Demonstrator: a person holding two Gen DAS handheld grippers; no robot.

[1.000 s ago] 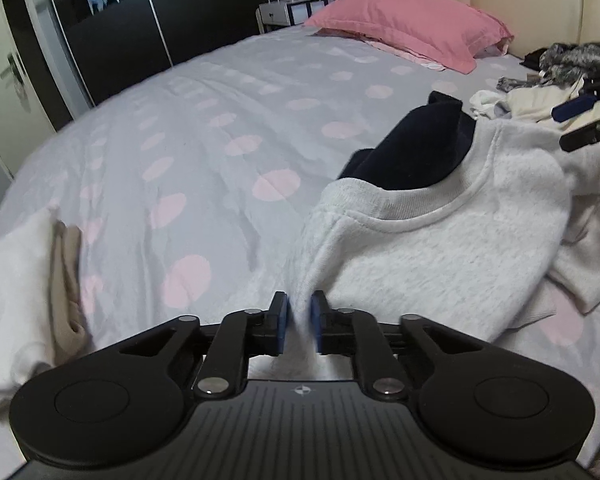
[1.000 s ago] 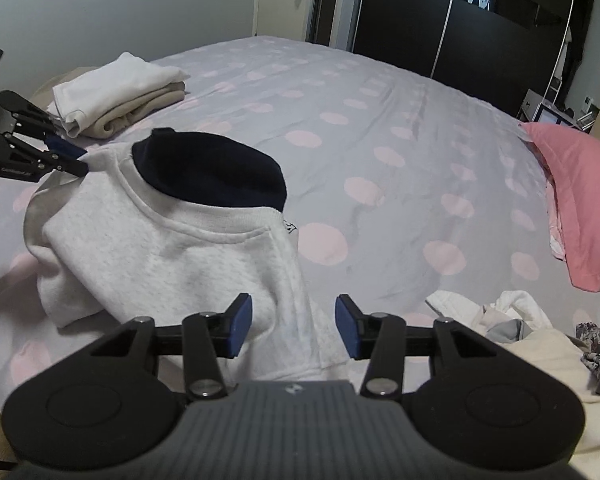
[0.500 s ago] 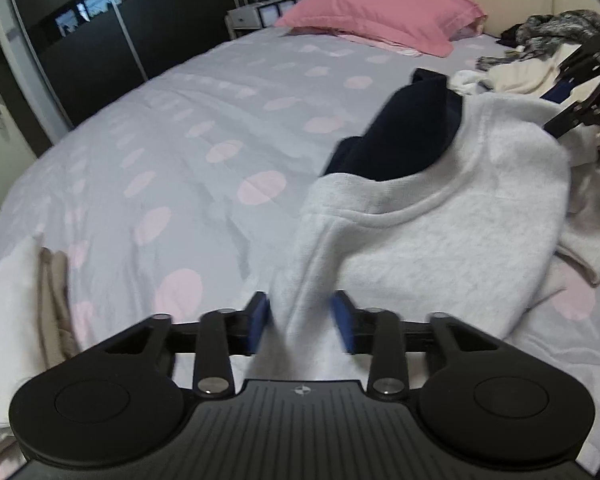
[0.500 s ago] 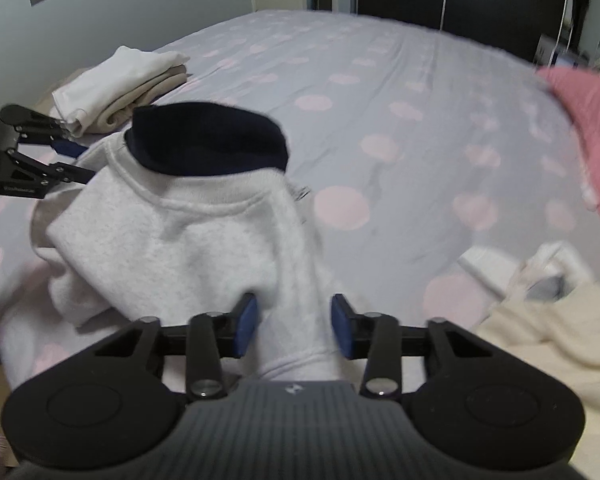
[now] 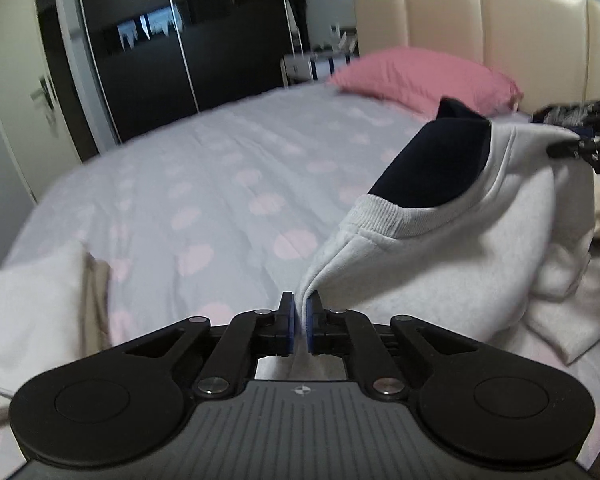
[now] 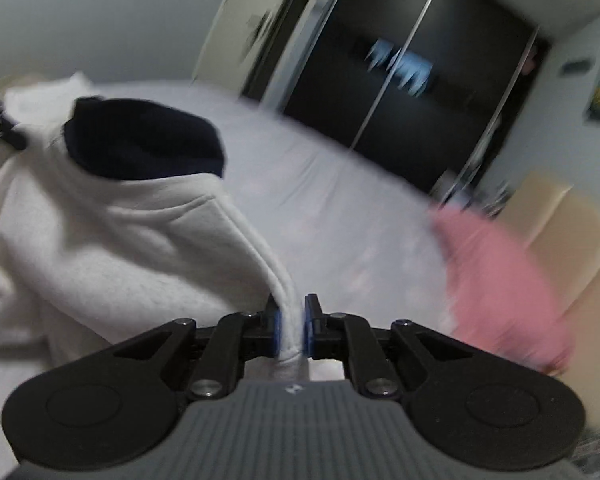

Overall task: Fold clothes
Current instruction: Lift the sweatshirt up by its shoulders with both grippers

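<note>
We hold the grey sweatshirt (image 5: 440,264) up over the bed (image 5: 204,184) by its 2 shoulders, with its dark navy lining (image 5: 436,164) showing in the neck opening. Our left tongs (image 5: 299,322) are clenched on 1 shoulder edge of the sweatshirt, the blue pads pinching a thin fold of fabric. Our right tongs (image 6: 291,330) are closing on the other shoulder edge, a thicker roll of grey cloth pressed between their pads. From the left wrist view, the sweatshirt body hangs to the right of the tongs and drapes down onto the bed. A pink pillow (image 5: 420,80) lies at the head of the bed beyond the sweatshirt, and folded white clothes (image 5: 32,312) sit on the bed's left edge.
</note>
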